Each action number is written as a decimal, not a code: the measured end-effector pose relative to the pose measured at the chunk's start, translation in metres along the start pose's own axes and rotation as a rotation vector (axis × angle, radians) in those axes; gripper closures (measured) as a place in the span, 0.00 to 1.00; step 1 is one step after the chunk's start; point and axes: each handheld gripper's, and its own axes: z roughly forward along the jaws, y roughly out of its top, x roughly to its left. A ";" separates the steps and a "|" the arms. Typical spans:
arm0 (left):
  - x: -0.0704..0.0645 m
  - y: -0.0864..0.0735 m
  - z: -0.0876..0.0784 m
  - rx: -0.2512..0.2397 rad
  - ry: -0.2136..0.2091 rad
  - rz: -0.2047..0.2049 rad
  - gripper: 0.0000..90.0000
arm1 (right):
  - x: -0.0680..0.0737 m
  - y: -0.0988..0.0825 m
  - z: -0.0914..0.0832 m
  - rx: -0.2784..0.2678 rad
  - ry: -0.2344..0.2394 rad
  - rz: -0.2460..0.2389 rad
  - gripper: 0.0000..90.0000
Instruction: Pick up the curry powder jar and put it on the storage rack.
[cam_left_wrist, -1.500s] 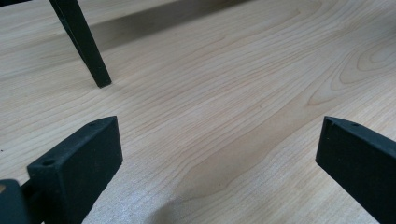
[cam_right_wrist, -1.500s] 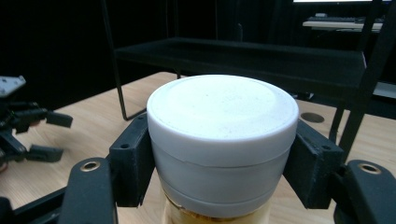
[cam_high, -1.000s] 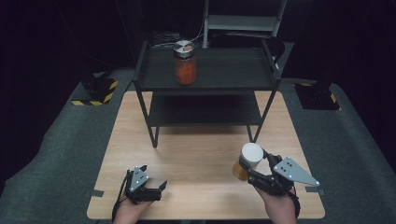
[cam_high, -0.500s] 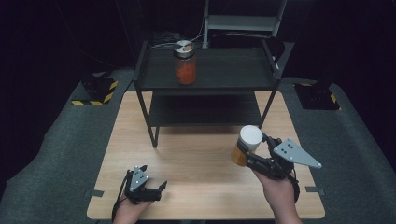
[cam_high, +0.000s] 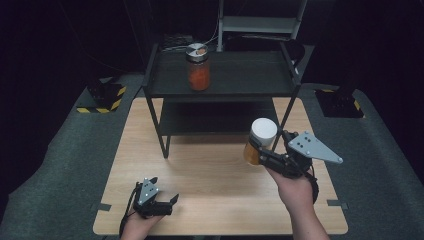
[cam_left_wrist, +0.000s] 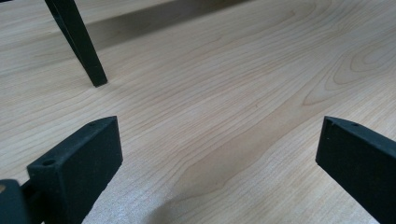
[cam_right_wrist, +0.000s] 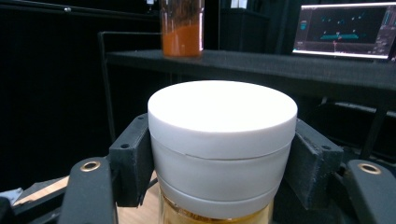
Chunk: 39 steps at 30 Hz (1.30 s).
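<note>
Two jars: white-lidded jar (cam_high: 260, 141) clamped in right gripper (cam_high: 261, 150), orange-filled jar (cam_high: 198, 67) on black shelf (cam_high: 240, 80). Left gripper (cam_high: 167, 203) wide, empty. Wood counter (cam_high: 210, 170), dark room.

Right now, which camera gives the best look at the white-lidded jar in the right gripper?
The right gripper view: the white-lidded jar sits close up, jaws pressed on both sides of its lid. The high view shows the jar small, held above the table by the right gripper.
</note>
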 end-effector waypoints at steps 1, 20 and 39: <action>0.000 0.000 0.000 0.000 0.000 0.001 0.01 | 0.000 0.003 0.001 0.001 0.000 0.000 0.37; 0.001 0.000 -0.001 -0.001 -0.004 -0.004 0.01 | 0.000 0.042 0.024 -0.028 -0.041 0.006 0.37; 0.004 -0.002 -0.001 -0.007 -0.011 -0.014 0.01 | -0.006 0.080 0.041 -0.061 -0.068 0.001 0.37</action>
